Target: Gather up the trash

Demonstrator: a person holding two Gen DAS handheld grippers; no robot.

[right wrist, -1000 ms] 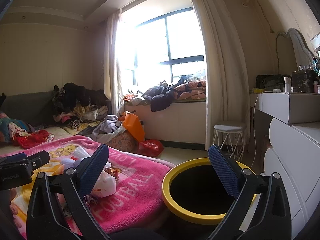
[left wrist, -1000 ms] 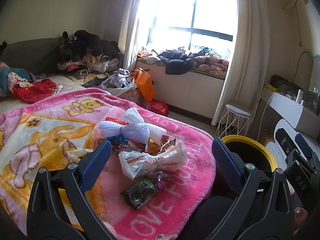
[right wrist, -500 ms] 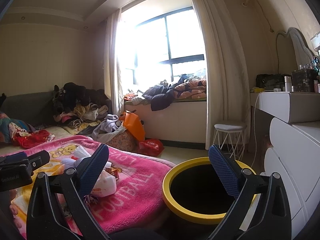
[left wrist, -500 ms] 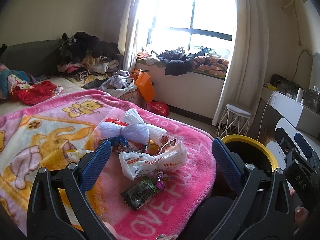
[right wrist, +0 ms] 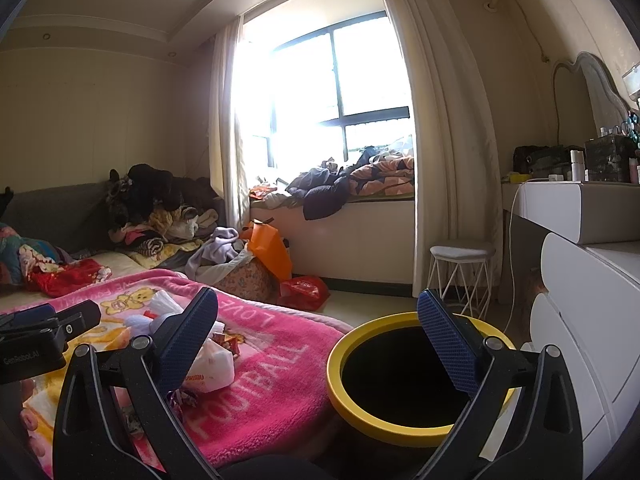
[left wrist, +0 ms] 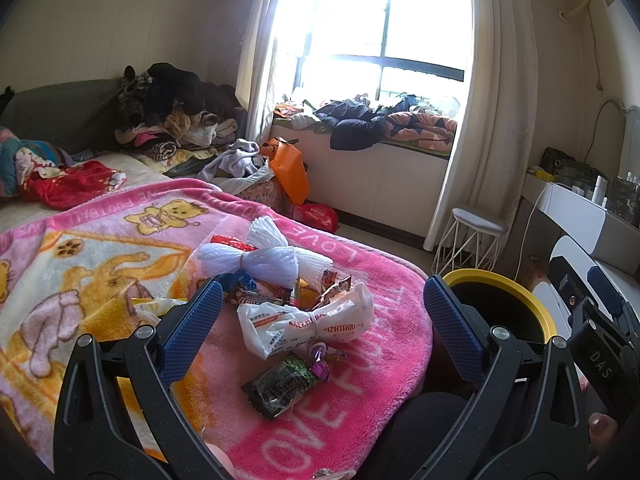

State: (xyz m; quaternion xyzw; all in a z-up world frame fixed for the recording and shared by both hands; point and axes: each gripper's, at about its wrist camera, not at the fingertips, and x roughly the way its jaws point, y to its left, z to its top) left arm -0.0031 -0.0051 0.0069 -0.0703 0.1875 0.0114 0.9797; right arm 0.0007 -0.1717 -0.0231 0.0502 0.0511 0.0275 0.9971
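Here, left wrist view: left tongs [left wrist: 322, 328] spread wide and empty, poised above a pink blanket [left wrist: 372, 364] on the bed. Between and just beyond the blue pads [left wrist: 192, 332], a heap of trash: a knotted white plastic bag [left wrist: 308, 326] at centre, a dark green snack wrapper [left wrist: 282, 382] nearer the camera, small purple candy wrappers [left wrist: 320, 362] beside it, a white foam net [left wrist: 256, 260] farther back, red and blue packets tucked underneath. None of it touched. Off to the right past the blanket edge, a black bin with a yellow rim [left wrist: 536, 308], close to the bed. At far right, part of the other handheld tool.

Likely trouble from here: thin, slippery wrappers lying flat on plush fabric, so a closing pinch could catch blanket pile instead, or take only one scrap and scatter the rest. Knotted bag bulky and soft; a grip on a loose corner could slide off on the way to the bin.

Right wrist view: right tongs [right wrist: 318, 340] likewise spread wide, holding nothing, aimed over the open mouth of the yellow rim [right wrist: 348, 408]. Trash pile low at the left, partly hidden behind the left pad [right wrist: 188, 340], the white bag [right wrist: 214, 368] just beside it. Bin apparently dark inside; contents impossible to tell.
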